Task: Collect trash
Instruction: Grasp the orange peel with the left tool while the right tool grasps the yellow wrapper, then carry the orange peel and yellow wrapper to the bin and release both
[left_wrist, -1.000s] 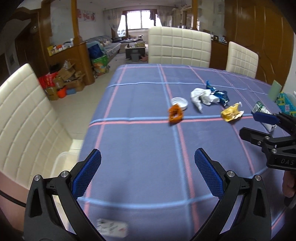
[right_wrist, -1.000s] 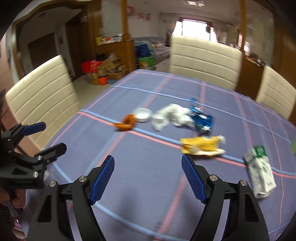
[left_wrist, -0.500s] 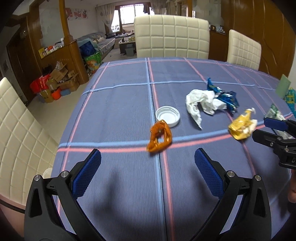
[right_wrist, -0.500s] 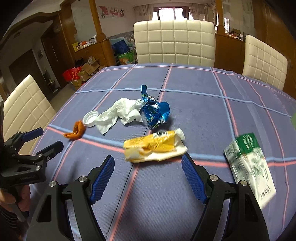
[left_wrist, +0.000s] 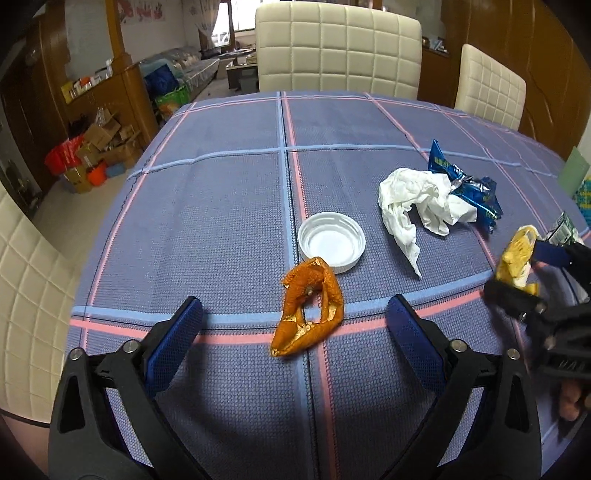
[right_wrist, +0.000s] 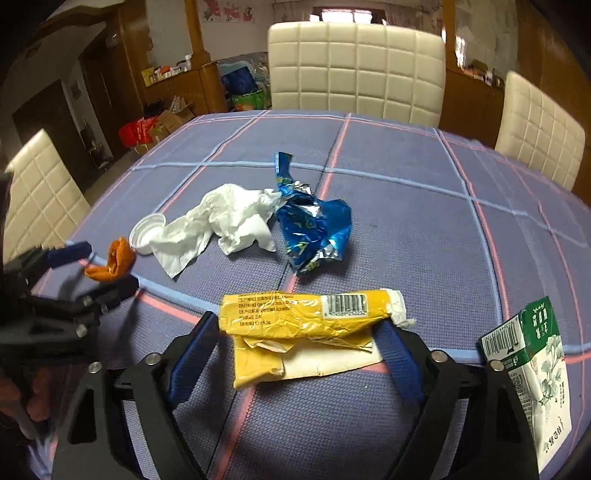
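The trash lies loose on the blue plaid tablecloth (left_wrist: 229, 206), and you have paired each gripper with the piece nearest it. The orange peel (left_wrist: 310, 310) sits just past your left gripper (left_wrist: 295, 332), roughly centred in the gap; its jaws are closing but no pad touches the peel yet, so it is lined up and not held. The peel's far tip touches the upturned white plastic lid (left_wrist: 331, 242), so a pinch from the near side seems likeliest to leave the lid where it is. Your right gripper (right_wrist: 295, 347) straddles the flattened yellow wrapper (right_wrist: 306, 332), jaws opening to clear its long side; the blue pads stand at either end, and I cannot tell whether they brush the foil, though nothing looks squeezed. Crosswise, the wrapper fills most of the gap, so gripping it will probably crumple it. Farther out, the crumpled white tissue (right_wrist: 221, 225) and the blue foil snack bag (right_wrist: 314, 225) lie touching each other mid-table, and the green-and-white carton (right_wrist: 528, 373) lies on its side just right of the right gripper. No bin shows in either view. Cream quilted chairs (right_wrist: 356, 70) ring the table.
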